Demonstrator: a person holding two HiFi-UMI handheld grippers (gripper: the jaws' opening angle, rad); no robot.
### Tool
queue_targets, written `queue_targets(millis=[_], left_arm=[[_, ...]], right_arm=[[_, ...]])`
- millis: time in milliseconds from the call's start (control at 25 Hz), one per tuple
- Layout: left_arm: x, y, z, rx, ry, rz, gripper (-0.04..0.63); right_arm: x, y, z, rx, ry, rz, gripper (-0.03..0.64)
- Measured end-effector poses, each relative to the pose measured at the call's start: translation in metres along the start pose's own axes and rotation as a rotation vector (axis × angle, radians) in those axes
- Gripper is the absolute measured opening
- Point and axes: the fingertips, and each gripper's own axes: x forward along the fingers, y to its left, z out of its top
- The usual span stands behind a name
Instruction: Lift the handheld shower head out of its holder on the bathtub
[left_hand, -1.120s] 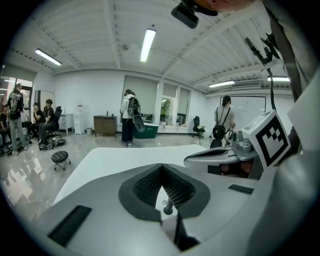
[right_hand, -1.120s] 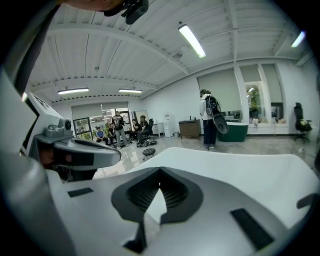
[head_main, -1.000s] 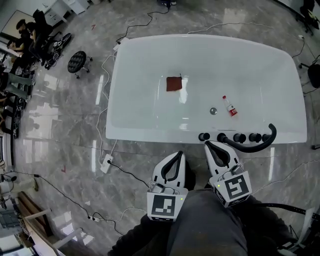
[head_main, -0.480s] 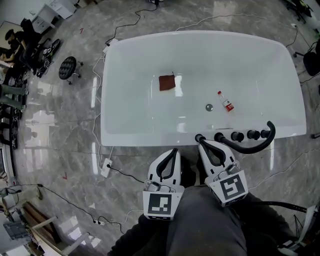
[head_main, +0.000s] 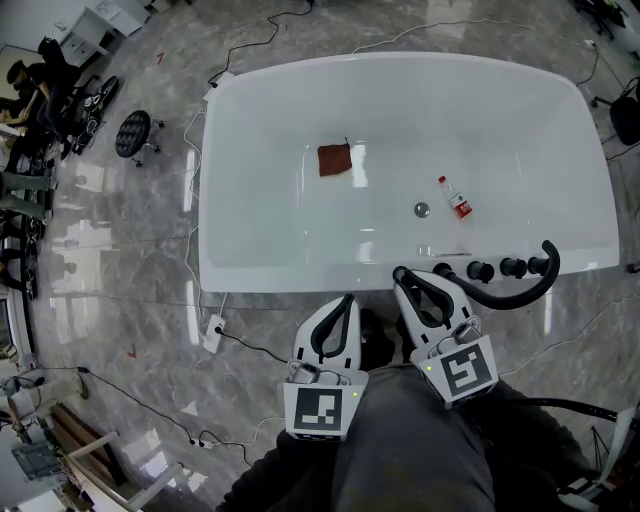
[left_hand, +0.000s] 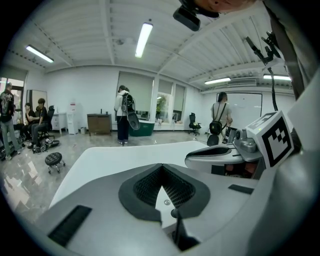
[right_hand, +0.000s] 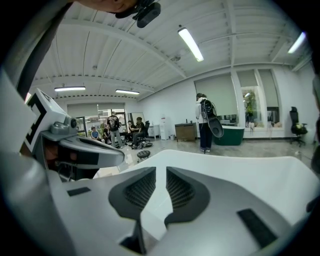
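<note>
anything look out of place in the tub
Yes: a small red-labelled bottle lies on its side on the bathtub floor beside the drain, and a dark red cloth lies further left. Odd, loose clutter there.

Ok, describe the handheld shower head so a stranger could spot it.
Take the white bathtub and follow its near rim to the right end, where black knobs sit in a row. The shower head is the only long, curved black piece there.
</note>
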Motion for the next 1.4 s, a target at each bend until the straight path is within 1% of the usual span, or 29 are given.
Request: queue_targets(millis=[280,400,760,920,1040,1200,1400], left_arm=[[0.017,0.005,-0.032,0.007,0.012,-0.019,0.003],[0.029,0.006,-0.048,0.016,0.024,-0.030,0.003],[0.048,0.003,-0.082,0.024,0.057,-0.047,0.003],[0.050,0.002,-0.088,0.023,0.062,-0.048,0.003],[0.050,0.004,-0.093,0.031,0.070,-0.047,0.003],[0.053,0.006,-0.099,0.033,0.078,-0.042,0.003],[0.055,0.013,-0.103,0.036,0.078,-0.028,0.003]], right_arm=[[0.018,-0.002,-0.040,-0.020,0.014,-0.008,0.148],[0.025,-0.009,-0.059,-0.019,0.019,-0.022,0.166],[0.033,-0.020,-0.101,-0.014,0.039,-0.047,0.173],[0.036,-0.017,-0.106,-0.018,0.026,-0.045,0.173],[0.039,-0.018,-0.116,-0.035,0.042,-0.046,0.173],[0.044,-0.021,-0.123,-0.013,0.048,-0.055,0.173],[0.051,-0.024,-0.130,-0.011,0.065,-0.062,0.173]])
